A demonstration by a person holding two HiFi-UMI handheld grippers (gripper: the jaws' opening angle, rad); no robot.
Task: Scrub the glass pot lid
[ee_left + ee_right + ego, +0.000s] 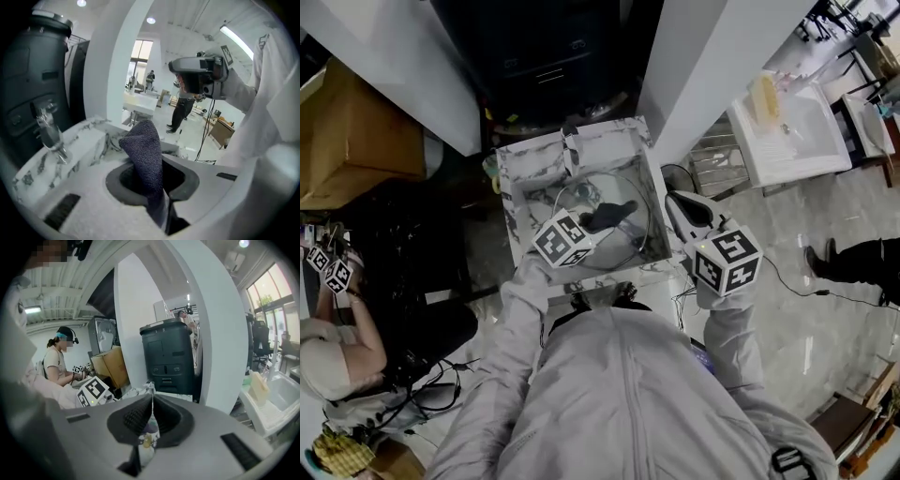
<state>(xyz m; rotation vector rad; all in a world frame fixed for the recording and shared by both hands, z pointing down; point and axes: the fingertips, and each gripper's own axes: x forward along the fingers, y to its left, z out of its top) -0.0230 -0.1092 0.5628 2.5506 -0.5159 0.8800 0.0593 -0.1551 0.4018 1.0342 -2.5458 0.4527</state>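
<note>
Two hand-held grippers were in use, one in each of the person's hands, and each carried one marker cube. The left hand-held gripper (592,223) (149,174) reached into the basin with its jaws clamped on one dark knitted cloth (611,215) (143,145), whose free end stood up past the jaw tips. The right hand-held gripper (675,201) (152,401) was just beside the basin's right wall with its jaws pressed together; whether anything thin lay between them could not be told.

The largest thing nearby was one black cabinet (553,47) (171,357), standing behind the basin between two white pillars. One cardboard box (356,131) sat to the left of it. One white sink (787,141) stood well apart to the right.

One marble-patterned basin (525,183) (84,140) was directly in front of the person.

One glass pot lid (639,236) lay inside the basin, its round rim close to the right wall. The cloth rested on its middle.

Two other people showed. One sat at the left (347,356) holding marker cubes. Only the legs of the other (858,261) showed, at the right edge.
</note>
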